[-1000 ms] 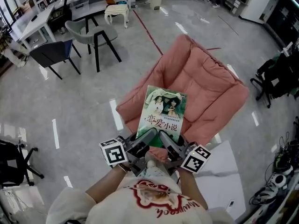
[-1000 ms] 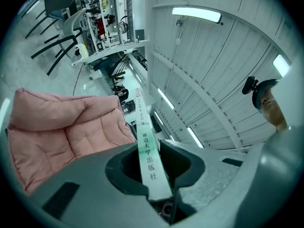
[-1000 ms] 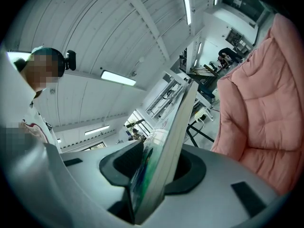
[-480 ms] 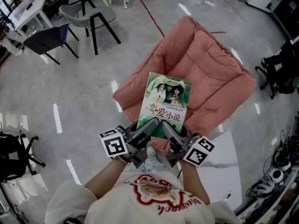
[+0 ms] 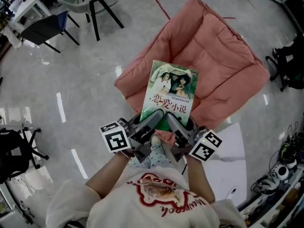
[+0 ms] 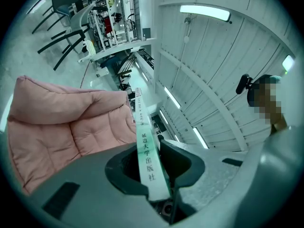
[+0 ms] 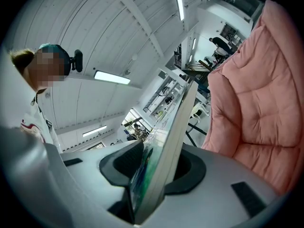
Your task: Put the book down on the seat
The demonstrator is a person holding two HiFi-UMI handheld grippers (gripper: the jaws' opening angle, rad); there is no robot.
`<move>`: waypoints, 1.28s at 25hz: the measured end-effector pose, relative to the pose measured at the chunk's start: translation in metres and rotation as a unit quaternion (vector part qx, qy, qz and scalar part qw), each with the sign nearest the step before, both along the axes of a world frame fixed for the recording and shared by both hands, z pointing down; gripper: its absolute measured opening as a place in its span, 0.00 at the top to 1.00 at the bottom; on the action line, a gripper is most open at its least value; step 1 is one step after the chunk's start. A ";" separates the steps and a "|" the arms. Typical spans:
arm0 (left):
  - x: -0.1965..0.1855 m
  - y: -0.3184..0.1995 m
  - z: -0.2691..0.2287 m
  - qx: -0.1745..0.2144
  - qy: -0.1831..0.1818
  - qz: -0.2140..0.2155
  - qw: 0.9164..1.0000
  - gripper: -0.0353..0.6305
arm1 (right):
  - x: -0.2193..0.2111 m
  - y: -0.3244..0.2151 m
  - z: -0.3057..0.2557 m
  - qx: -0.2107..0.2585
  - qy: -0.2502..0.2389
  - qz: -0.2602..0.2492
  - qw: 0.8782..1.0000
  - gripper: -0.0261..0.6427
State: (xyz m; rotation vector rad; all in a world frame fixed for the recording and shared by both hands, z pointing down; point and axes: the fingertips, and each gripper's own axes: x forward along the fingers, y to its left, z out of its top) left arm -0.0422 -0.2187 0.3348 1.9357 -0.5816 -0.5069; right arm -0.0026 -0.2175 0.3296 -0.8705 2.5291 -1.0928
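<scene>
A green paperback book (image 5: pixel 172 96) with two figures on its cover is held face up above a pink cushioned seat (image 5: pixel 213 46). My left gripper (image 5: pixel 153 120) is shut on its near left corner, and my right gripper (image 5: pixel 172 121) is shut on its near right corner. In the left gripper view the white-green spine of the book (image 6: pixel 146 151) runs between the jaws, with the pink seat (image 6: pixel 57 127) to the left. In the right gripper view the book (image 7: pixel 166 141) stands edge-on between the jaws, and the pink seat (image 7: pixel 259 103) fills the right side.
Grey polished floor surrounds the seat. A dark blue chair (image 5: pixel 40 30) and a grey chair (image 5: pixel 95 1) stand at the upper left. A black stand (image 5: pixel 16 153) is at the left edge. Dark gear (image 5: pixel 289 65) and cables (image 5: pixel 280 175) lie at the right.
The view has shifted forward over the seat. The book, still gripped at both near corners, now lies a little further over the pink cushion.
</scene>
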 end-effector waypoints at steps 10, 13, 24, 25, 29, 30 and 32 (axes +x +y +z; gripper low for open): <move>0.002 -0.012 0.053 -0.036 -0.001 0.003 0.999 0.82 | 0.002 -0.012 0.053 -0.036 0.000 0.003 0.999 0.77; 0.003 -0.015 0.072 -0.042 -0.003 0.002 0.999 0.82 | 0.003 -0.016 0.071 -0.042 0.000 0.002 0.999 0.77; 0.006 -0.014 0.098 -0.054 -0.012 -0.006 0.998 0.82 | 0.007 -0.016 0.098 -0.056 -0.004 -0.003 0.998 0.77; 0.007 -0.015 0.101 -0.055 -0.012 -0.006 0.998 0.82 | 0.007 -0.016 0.101 -0.057 -0.002 -0.005 0.998 0.77; 0.009 -0.014 0.108 -0.061 -0.012 -0.010 0.998 0.82 | 0.009 -0.015 0.108 -0.059 -0.002 -0.010 0.998 0.77; 0.009 -0.014 0.109 -0.062 -0.013 -0.011 0.998 0.82 | 0.009 -0.015 0.109 -0.060 -0.002 -0.011 0.998 0.77; 0.009 -0.013 0.111 -0.064 -0.015 -0.011 0.998 0.82 | 0.009 -0.015 0.110 -0.063 -0.004 -0.010 0.998 0.77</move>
